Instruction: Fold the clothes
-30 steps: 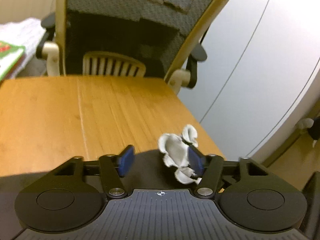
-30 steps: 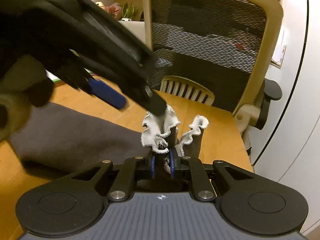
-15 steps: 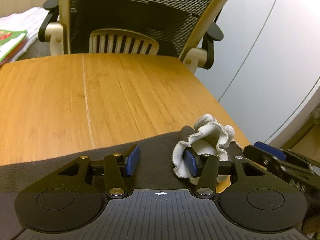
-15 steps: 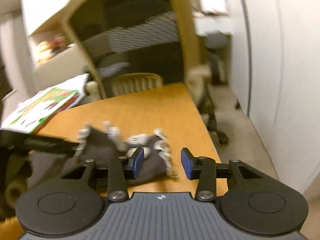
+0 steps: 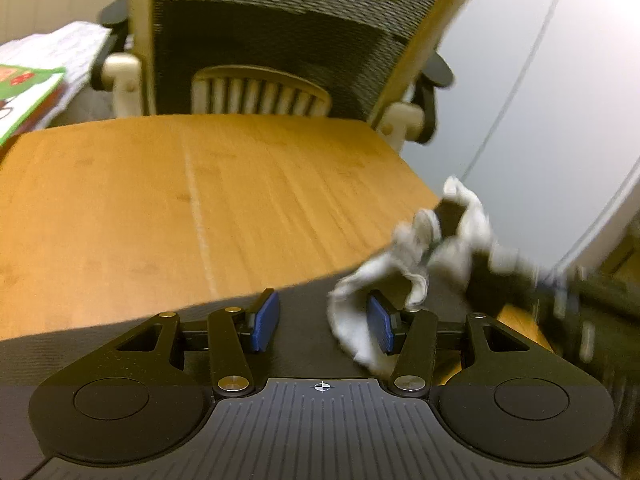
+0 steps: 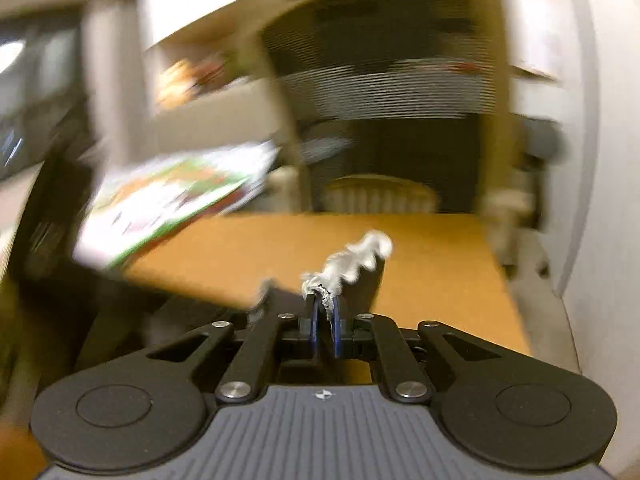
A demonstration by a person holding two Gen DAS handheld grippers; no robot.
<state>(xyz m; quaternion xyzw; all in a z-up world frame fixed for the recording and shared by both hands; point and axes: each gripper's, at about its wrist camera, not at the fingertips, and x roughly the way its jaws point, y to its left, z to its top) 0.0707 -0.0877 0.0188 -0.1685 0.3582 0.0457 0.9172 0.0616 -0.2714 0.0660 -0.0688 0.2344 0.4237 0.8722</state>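
Note:
A dark grey garment (image 5: 308, 304) with a white frilled edge (image 5: 404, 268) lies at the near right corner of the wooden table (image 5: 160, 208). My left gripper (image 5: 323, 322) hovers low over the dark cloth. Its jaws stand apart and are opening, and the frill brushes the right pad (image 5: 380, 324) without being pinched. My right gripper (image 6: 325, 320) is shut on the frilled edge (image 6: 352, 260), which stands up from its pads. In the left wrist view that gripper (image 5: 560, 292) is a blur at the right, pulling the frill up.
A mesh office chair (image 5: 280, 40) stands behind the table's far edge. A green picture book (image 5: 24, 96) lies at the far left, also in the right wrist view (image 6: 168, 200). A pale wall (image 5: 540, 80) runs past the table's right edge.
The right gripper let go of the frill, stood open over the cloth, then shut on the frill again and lifted it. The left gripper sank a little toward the cloth.

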